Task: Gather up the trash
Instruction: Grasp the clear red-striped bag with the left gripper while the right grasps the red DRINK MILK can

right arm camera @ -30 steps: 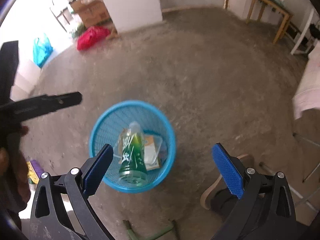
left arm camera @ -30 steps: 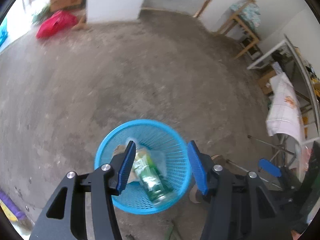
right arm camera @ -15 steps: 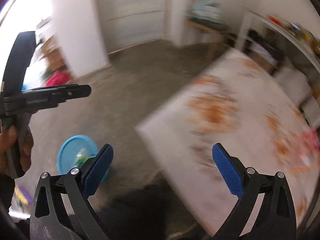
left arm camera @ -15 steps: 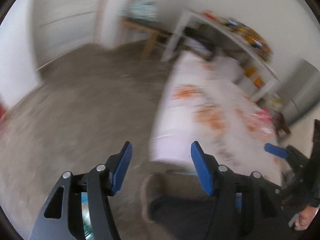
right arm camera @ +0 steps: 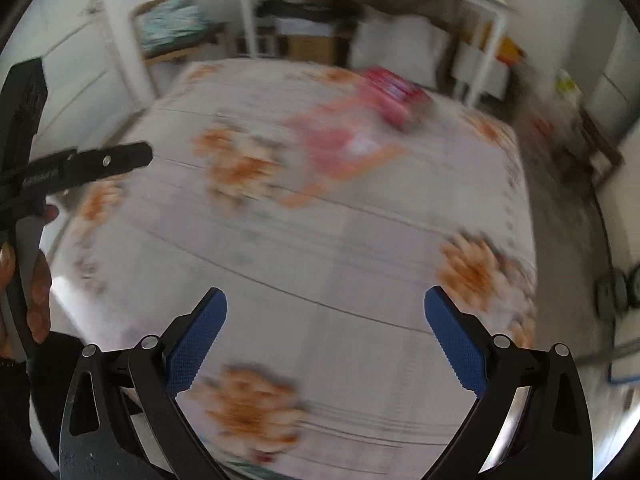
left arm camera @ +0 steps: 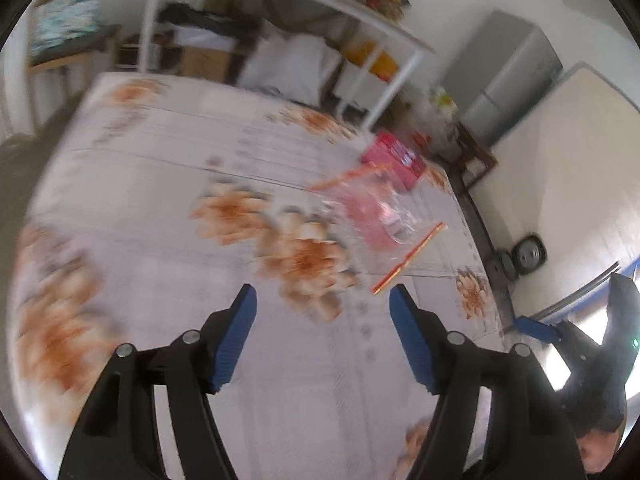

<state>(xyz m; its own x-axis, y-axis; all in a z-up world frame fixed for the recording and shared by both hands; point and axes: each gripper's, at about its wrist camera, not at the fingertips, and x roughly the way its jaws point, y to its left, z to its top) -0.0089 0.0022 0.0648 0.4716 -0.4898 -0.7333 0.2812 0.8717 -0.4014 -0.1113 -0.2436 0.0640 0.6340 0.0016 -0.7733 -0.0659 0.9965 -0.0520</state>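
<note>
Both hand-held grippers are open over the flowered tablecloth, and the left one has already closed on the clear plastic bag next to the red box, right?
Not quite. The left hand-held gripper is open and empty; the left wrist view shows the clear plastic bag lying ahead of its fingers, untouched, beside the red box. The right hand-held gripper is open over the flowered tablecloth too.

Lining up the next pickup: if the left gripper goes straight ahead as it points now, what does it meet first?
Probably the floral tablecloth. The open left gripper aims at an orange flower print, with the clear plastic bag beyond to the right. Blur leaves depth uncertain.
</note>
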